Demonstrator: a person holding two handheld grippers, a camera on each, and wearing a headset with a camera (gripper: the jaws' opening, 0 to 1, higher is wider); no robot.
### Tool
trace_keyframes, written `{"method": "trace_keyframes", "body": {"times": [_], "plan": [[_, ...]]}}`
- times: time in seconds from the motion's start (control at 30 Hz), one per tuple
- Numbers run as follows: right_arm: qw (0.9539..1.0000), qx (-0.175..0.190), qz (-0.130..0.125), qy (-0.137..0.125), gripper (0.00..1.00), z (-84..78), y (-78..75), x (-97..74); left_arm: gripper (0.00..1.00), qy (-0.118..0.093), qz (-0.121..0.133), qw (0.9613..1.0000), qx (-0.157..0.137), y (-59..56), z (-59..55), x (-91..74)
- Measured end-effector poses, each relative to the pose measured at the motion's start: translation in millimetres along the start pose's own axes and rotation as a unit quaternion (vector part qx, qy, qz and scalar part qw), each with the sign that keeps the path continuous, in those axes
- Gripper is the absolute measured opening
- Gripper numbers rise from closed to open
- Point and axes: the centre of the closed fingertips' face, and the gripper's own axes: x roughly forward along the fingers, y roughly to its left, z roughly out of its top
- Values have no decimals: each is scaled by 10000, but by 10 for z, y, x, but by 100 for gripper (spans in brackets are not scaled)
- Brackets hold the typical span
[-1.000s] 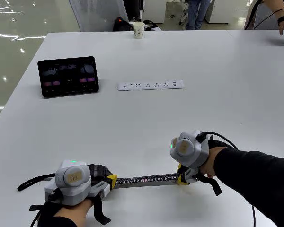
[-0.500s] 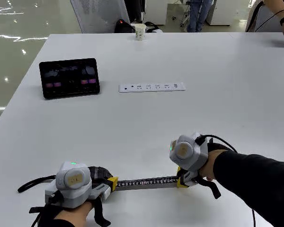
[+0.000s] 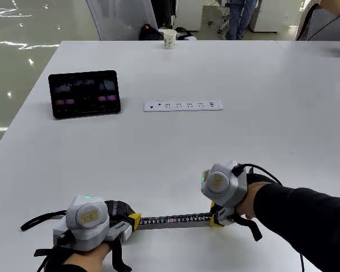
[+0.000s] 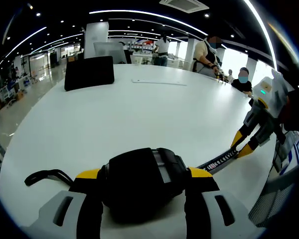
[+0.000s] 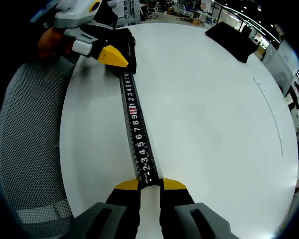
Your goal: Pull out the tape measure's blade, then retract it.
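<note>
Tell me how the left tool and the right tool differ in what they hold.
The left tool grips the black case; the right tool pinches the blade at its end. The left tool's jaws stand wide around the case; the right tool's are nearly closed. Both are yellow-tipped.

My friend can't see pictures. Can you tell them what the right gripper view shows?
The right gripper pinches the tip of a tape measure blade between its yellow-tipped jaws. The numbered blade stretches away across a white table to the black tape measure case, which the left gripper holds.
</note>
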Motion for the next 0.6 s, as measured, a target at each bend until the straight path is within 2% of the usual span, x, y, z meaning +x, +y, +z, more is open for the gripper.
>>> {"method": "trace_keyframes", "body": {"times": [0.6], "plan": [[10000, 39, -4, -16, 11, 60, 7, 19, 62, 47, -17, 10000, 5, 5, -3, 0]]}}
